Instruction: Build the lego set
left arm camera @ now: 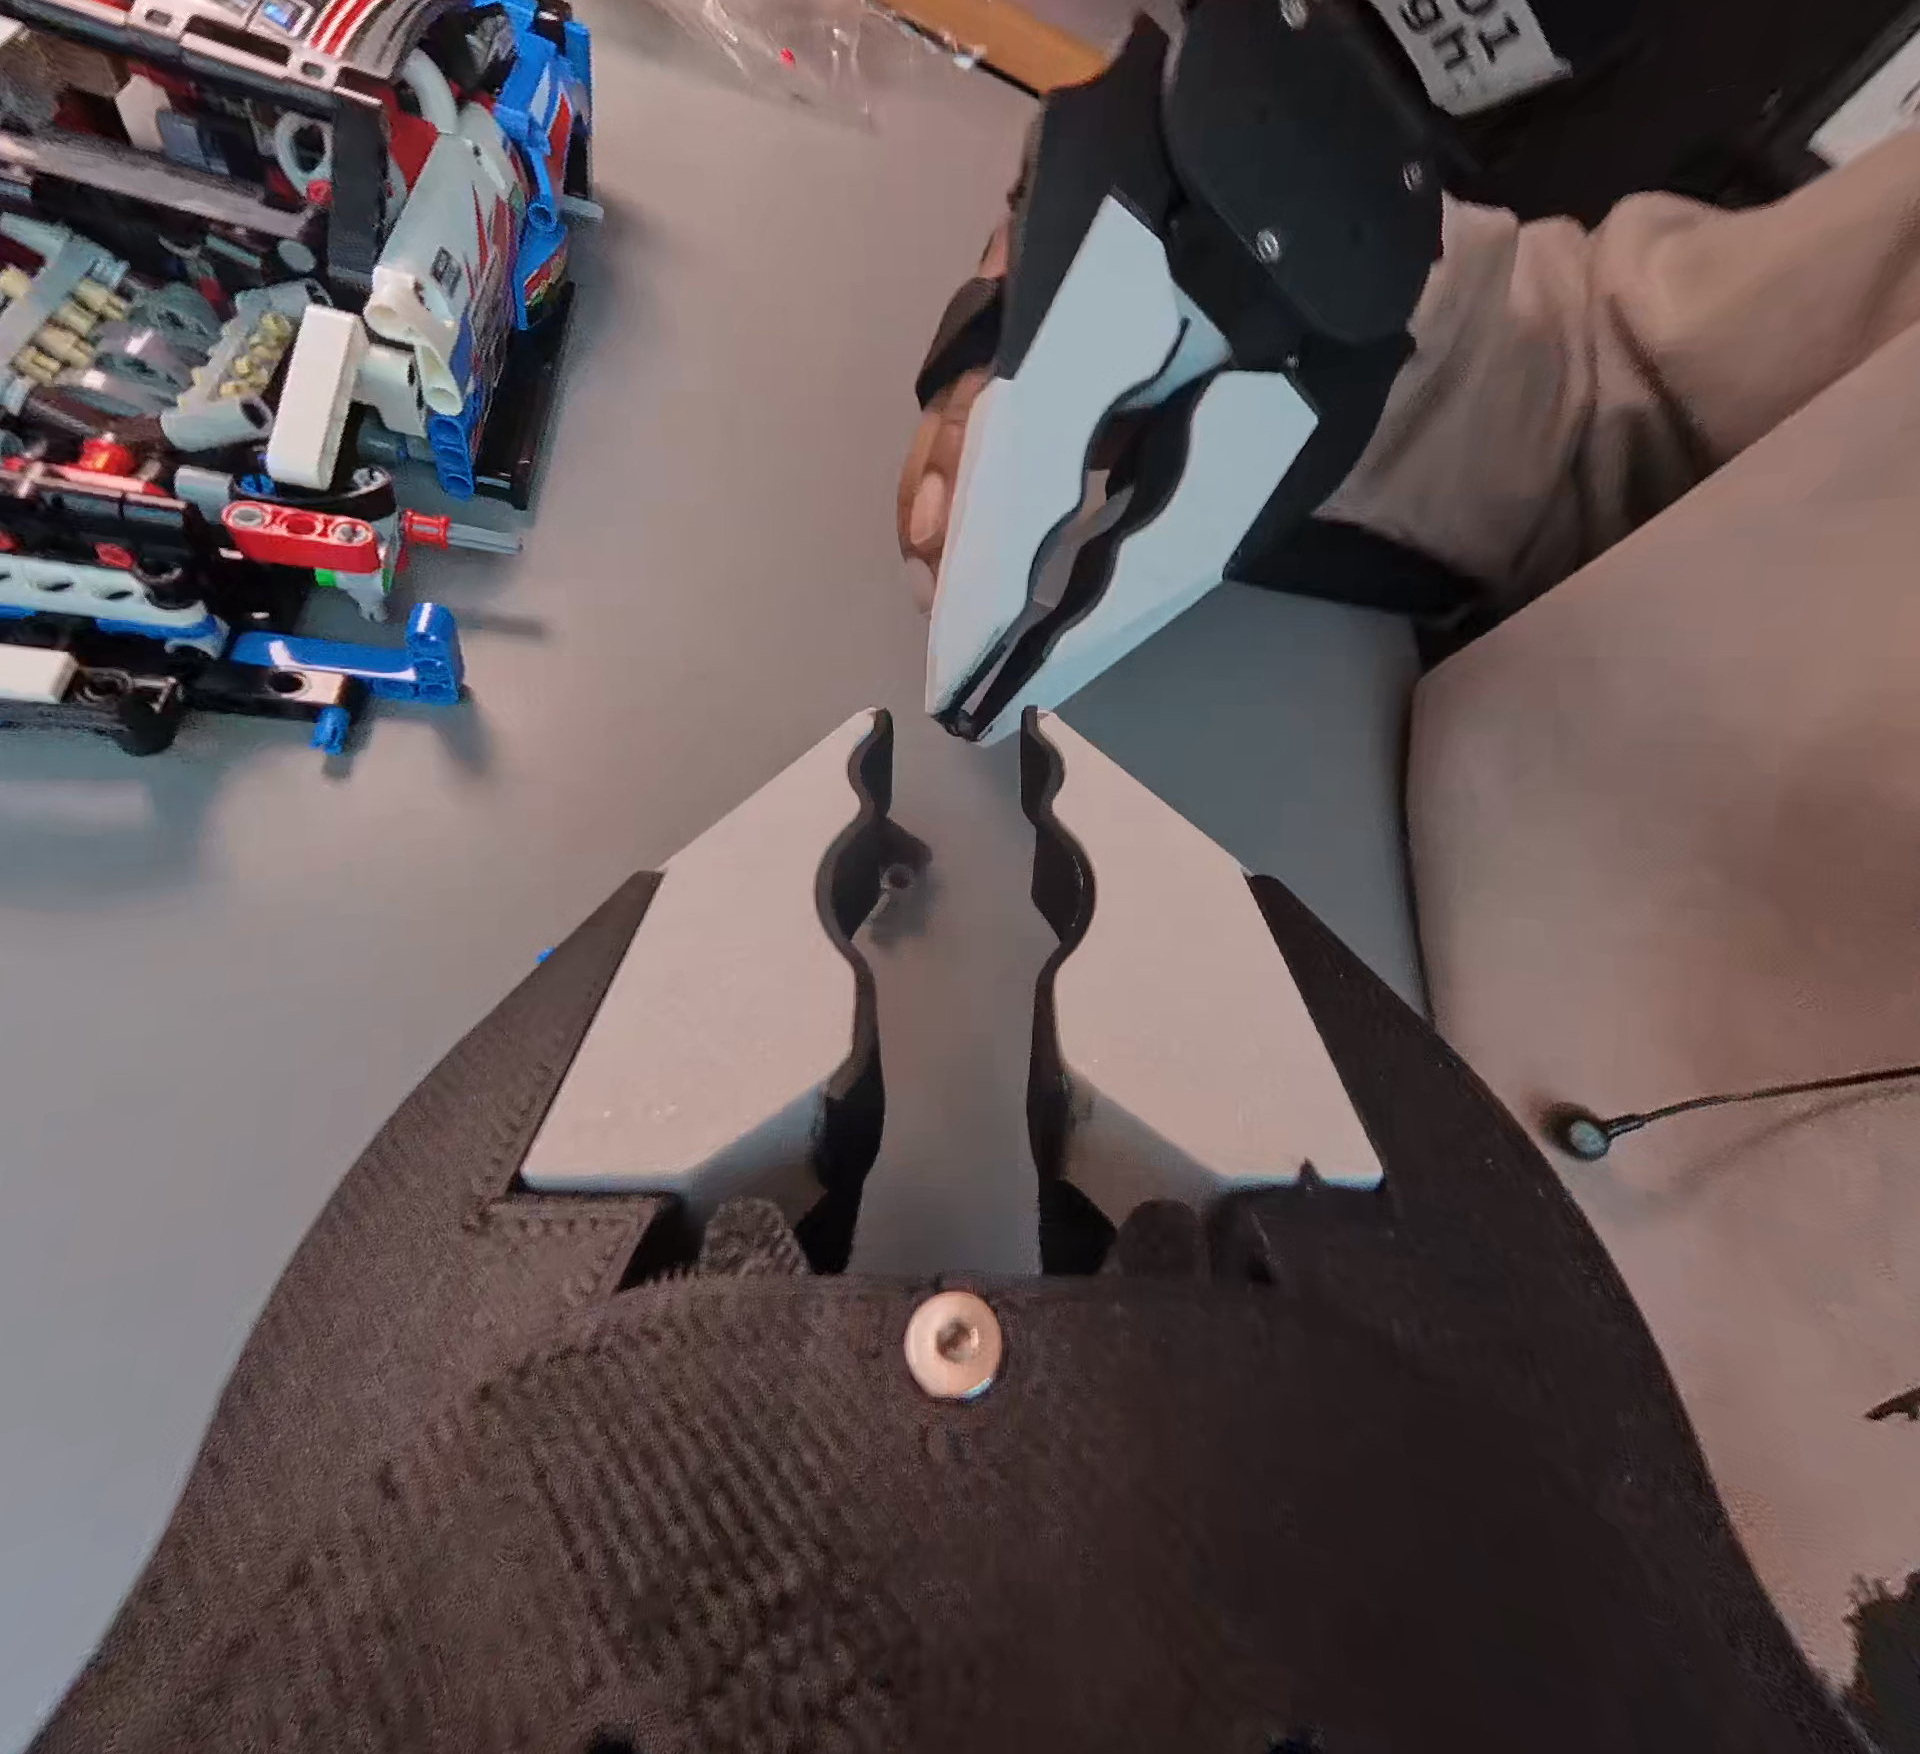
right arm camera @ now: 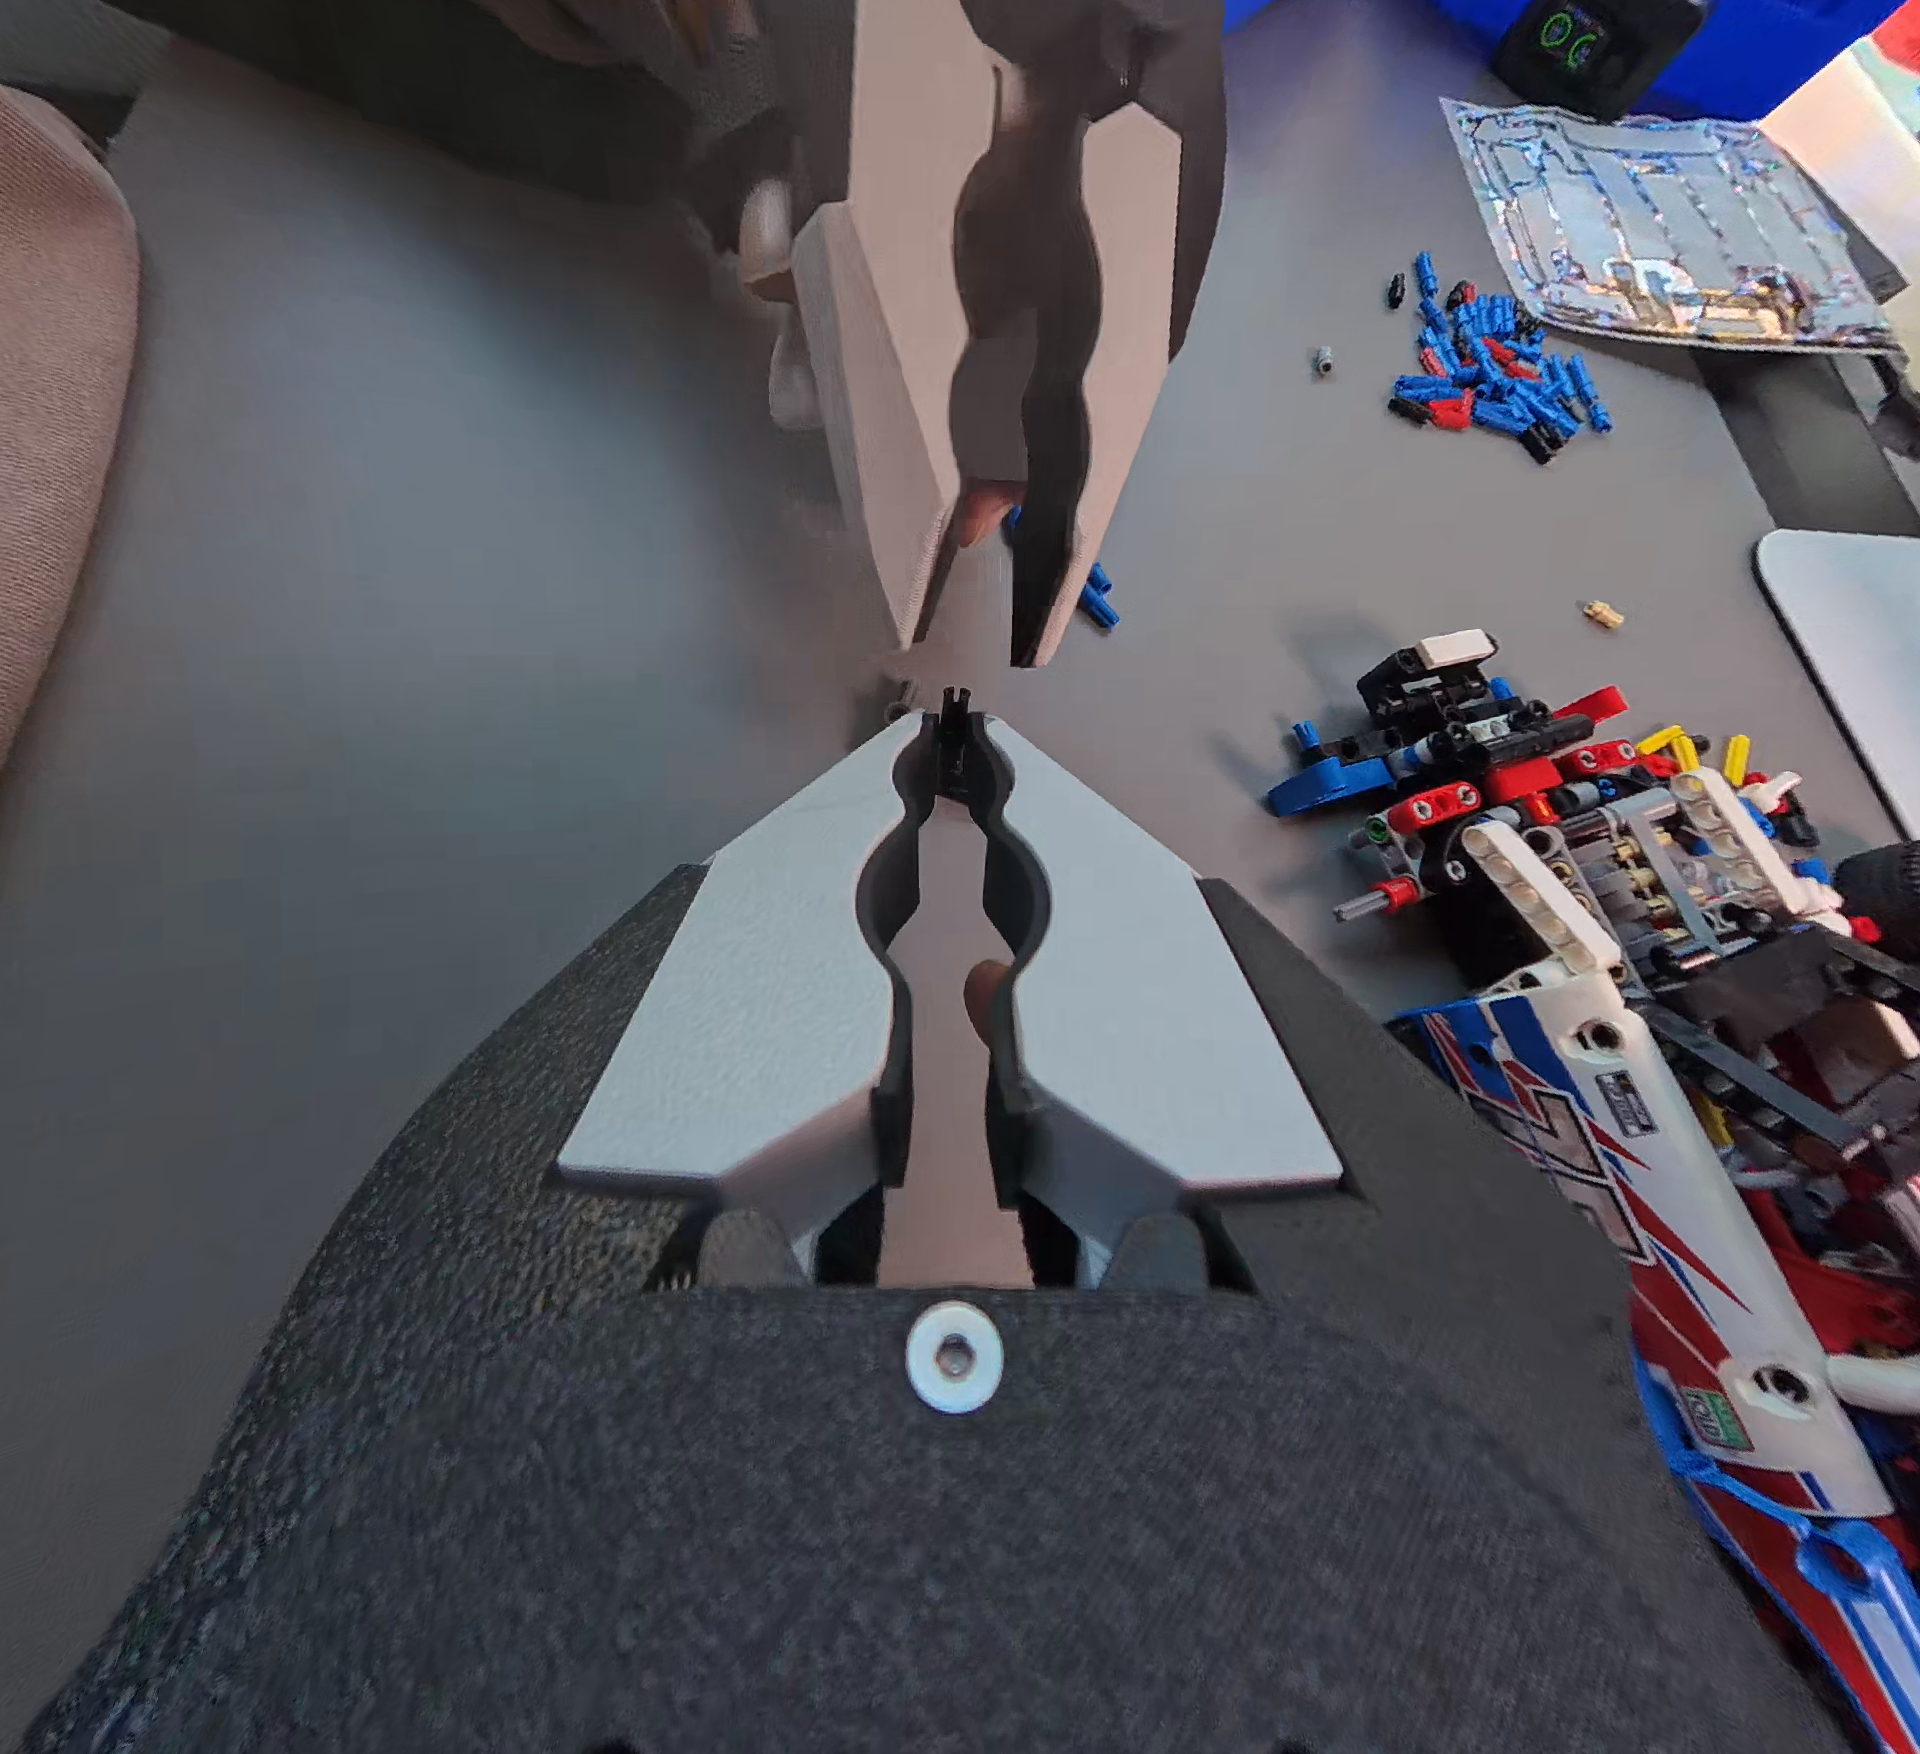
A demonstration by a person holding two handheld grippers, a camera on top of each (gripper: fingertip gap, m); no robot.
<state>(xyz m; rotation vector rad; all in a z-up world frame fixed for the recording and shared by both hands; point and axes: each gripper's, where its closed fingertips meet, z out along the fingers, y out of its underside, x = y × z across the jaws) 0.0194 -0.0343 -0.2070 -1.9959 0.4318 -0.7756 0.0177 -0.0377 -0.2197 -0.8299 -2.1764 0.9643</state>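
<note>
A half-built lego car [right arm camera: 1621,1008] is seen on the grey desk [right arm camera: 416,561]: white side panels w/ red & blue stripes, black frame, grey & tan engine parts exposed in the middle, red and blue beams sticking out at 1 end. In the left wrist view the same car [left arm camera: 260,281] shows a shiny silver striped roof.

A small black pin [right arm camera: 954,736] is pinched at the very tips of the right tool [right arm camera: 954,717], jaws clenched on it, pin end poking out past the tips. The left tool [left arm camera: 956,728] is released, w/ a clear gap between its jaws and nothing held. The 2 tools meet nearly tip to tip above bare desk, the pin just short of the left tool's tips.

The car lies to the right of the right tool and to the left of the left tool, apart from both. A loose pile of blue, red & black pins [right arm camera: 1496,364] sits farther back on the desk, w/ a silver sticker sheet [right arm camera: 1662,229] just behind it. 2 blue pins [right arm camera: 1098,598] lie just beside the left tool's tips.
</note>
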